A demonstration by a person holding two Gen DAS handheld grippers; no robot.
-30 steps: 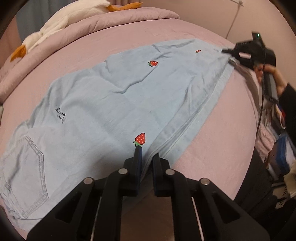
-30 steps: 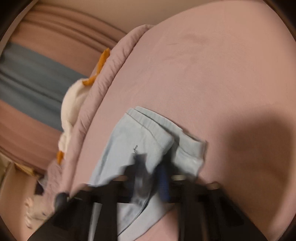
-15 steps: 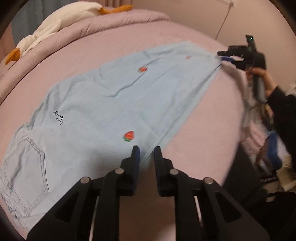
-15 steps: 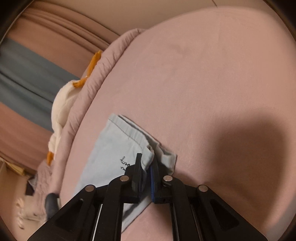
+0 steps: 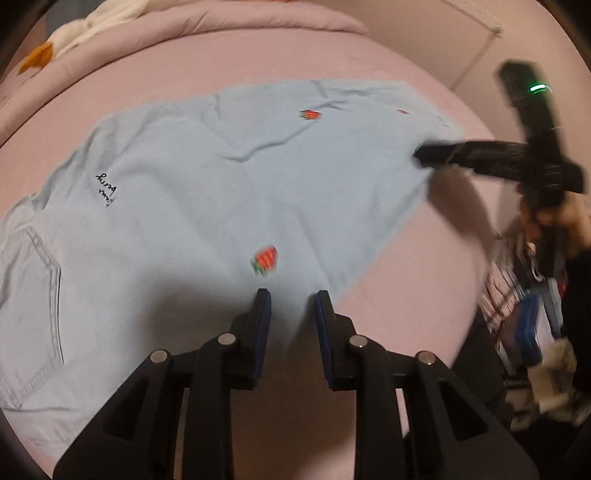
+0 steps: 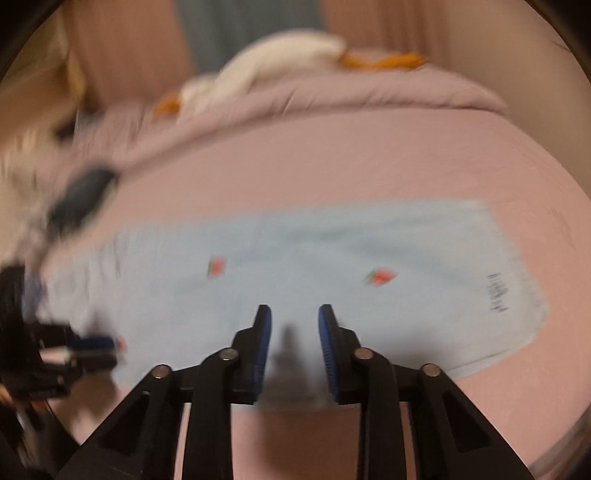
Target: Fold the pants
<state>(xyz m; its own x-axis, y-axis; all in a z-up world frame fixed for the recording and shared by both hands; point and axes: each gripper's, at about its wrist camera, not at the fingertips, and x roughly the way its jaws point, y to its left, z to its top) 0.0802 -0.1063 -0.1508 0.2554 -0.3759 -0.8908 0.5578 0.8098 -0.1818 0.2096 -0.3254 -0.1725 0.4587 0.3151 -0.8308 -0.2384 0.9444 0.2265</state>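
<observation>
Light blue pants (image 5: 192,206) with red strawberry prints lie flat on the pink bed, folded lengthwise. They also show blurred in the right wrist view (image 6: 303,266). My left gripper (image 5: 291,295) is open and empty, hovering over the pants' near edge below a strawberry (image 5: 266,260). My right gripper (image 6: 293,312) is open and empty above the pants' near edge. In the left wrist view it (image 5: 424,153) shows at the far right, at the leg end. The left gripper (image 6: 96,347) appears at the left in the right wrist view.
A white and orange plush toy (image 6: 273,62) lies on the rolled pink duvet (image 5: 207,22) at the back. The pink bed sheet (image 5: 406,295) surrounds the pants. Cluttered items (image 5: 528,325) sit beyond the bed's right edge.
Both grippers have opened and let go of the pants. The right gripper swung round and now faces across the pants. The pants lie flatter than before.
</observation>
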